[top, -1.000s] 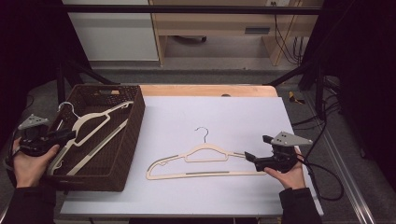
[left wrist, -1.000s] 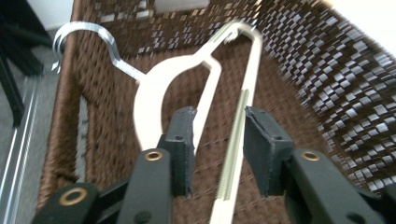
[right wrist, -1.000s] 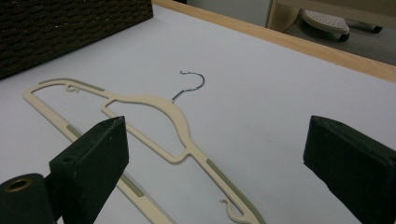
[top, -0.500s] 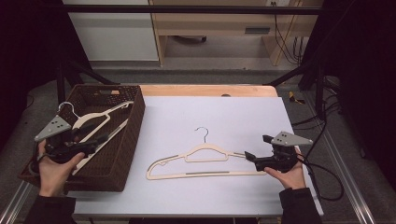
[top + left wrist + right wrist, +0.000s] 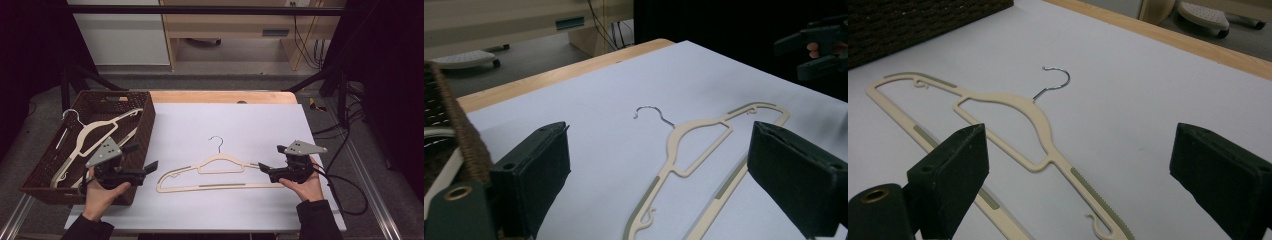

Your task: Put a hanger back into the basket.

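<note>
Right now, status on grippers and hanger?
Left gripper open, jaws just opened, empty. Right gripper open at hanger. Hanger flat on table. Nothing in the way.

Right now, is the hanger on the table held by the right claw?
No, the right claw stands open, and the hanger lies flat on the table between its jaws, untouched.

You're in a lab: black metal camera frame (image 5: 200,10), trailing black cables (image 5: 345,187), pale wooden bench (image 5: 235,30) far behind.
</note>
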Demonstrator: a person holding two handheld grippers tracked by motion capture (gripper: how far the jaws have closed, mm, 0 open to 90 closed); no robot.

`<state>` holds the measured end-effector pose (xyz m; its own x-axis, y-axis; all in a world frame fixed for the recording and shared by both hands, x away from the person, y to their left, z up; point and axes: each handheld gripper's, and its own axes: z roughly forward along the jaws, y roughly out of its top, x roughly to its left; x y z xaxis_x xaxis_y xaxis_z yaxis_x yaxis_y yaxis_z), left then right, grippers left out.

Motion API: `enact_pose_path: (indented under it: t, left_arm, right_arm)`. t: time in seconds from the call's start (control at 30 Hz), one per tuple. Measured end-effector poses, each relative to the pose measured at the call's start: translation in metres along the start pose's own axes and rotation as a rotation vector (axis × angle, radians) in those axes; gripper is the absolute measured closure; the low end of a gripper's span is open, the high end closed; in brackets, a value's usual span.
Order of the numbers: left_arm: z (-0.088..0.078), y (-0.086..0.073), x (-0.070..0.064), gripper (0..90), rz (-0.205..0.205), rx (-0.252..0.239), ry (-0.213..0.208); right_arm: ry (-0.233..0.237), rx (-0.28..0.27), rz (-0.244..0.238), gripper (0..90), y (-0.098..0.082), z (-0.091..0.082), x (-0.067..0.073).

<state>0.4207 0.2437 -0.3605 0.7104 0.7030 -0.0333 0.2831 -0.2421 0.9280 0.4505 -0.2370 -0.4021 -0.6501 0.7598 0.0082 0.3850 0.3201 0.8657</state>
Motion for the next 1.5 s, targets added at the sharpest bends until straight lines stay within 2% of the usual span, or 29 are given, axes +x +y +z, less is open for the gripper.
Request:
enact_pose_path:
  t: [0.1, 0.13, 0.37, 0.4, 0.57, 0.73, 0.77, 0.83, 1.07, 1.1, 1.13, 1.17, 1.2, 1.23, 1.27, 1.3, 1.37, 1.43, 1.47, 1.5]
  left_arm:
    - [0.007, -0.002, -0.004, 9.2, 0.008, 0.009, -0.016]
    - [0.010, -0.004, -0.005, 9.1, 0.000, 0.015, -0.029]
    - [0.030, -0.014, -0.015, 9.2, 0.008, 0.061, -0.050]
    - [0.034, -0.016, -0.016, 9.2, 0.010, 0.069, -0.058]
    - [0.041, -0.021, -0.019, 9.4, 0.010, 0.093, -0.072]
    - [0.047, -0.024, -0.020, 9.3, 0.015, 0.109, -0.079]
    - [0.047, -0.024, -0.020, 9.3, 0.015, 0.109, -0.079]
    - [0.049, -0.026, -0.020, 9.3, 0.016, 0.117, -0.081]
    - [0.055, -0.030, -0.020, 9.0, 0.015, 0.140, -0.087]
    - [0.056, -0.031, -0.019, 9.0, 0.014, 0.142, -0.089]
    - [0.057, -0.032, -0.019, 9.0, 0.015, 0.143, -0.089]
    - [0.057, -0.032, -0.019, 9.0, 0.015, 0.144, -0.088]
    - [0.057, -0.032, -0.019, 9.0, 0.013, 0.144, -0.089]
    - [0.057, -0.032, -0.019, 9.0, 0.013, 0.144, -0.089]
    - [0.058, -0.033, -0.019, 9.0, 0.013, 0.144, -0.090]
    - [0.058, -0.033, -0.019, 9.0, 0.013, 0.145, -0.091]
    - [0.058, -0.033, -0.019, 8.9, 0.015, 0.147, -0.094]
    - [0.058, -0.033, -0.019, 8.9, 0.017, 0.148, -0.095]
    - [0.059, -0.033, -0.019, 9.0, 0.019, 0.151, -0.095]
    - [0.059, -0.033, -0.019, 9.0, 0.019, 0.151, -0.095]
  right_arm:
    - [0.000, 0.008, 0.001, 10.0, -0.001, 0.002, 0.000]
    - [-0.001, 0.013, -0.011, 10.6, -0.001, 0.004, 0.001]
    - [0.007, 0.049, -0.028, 15.0, -0.005, 0.012, -0.002]
    - [0.014, 0.069, -0.046, 17.2, -0.008, 0.017, -0.004]
    - [0.027, 0.115, -0.073, 21.4, -0.011, 0.030, -0.008]
    - [0.040, 0.204, -0.099, 26.0, -0.017, 0.050, -0.011]
    - [0.040, 0.204, -0.099, 26.0, -0.017, 0.050, -0.011]
    - [0.048, 0.254, -0.118, 29.9, -0.021, 0.061, -0.013]
    - [0.066, 0.328, -0.116, 41.8, -0.025, 0.079, -0.021]
    - [0.079, 0.343, -0.132, 42.9, -0.026, 0.081, -0.022]
    - [0.067, 0.354, -0.118, 44.2, -0.027, 0.083, -0.021]
    - [0.078, 0.361, -0.129, 45.7, -0.028, 0.084, -0.023]
    - [0.080, 0.367, -0.110, 47.1, -0.029, 0.086, -0.023]
    - [0.080, 0.367, -0.110, 47.1, -0.029, 0.086, -0.023]
    - [0.096, 0.362, -0.116, 53.2, -0.029, 0.086, -0.026]
    - [0.096, 0.362, -0.116, 53.2, -0.029, 0.086, -0.026]
    - [0.108, 0.371, -0.087, 57.8, -0.028, 0.086, -0.028]
    - [0.111, 0.368, -0.098, 60.1, -0.028, 0.087, -0.029]
    - [0.112, 0.382, -0.092, 65.4, -0.027, 0.086, -0.029]
    - [0.112, 0.382, -0.092, 65.4, -0.027, 0.086, -0.029]
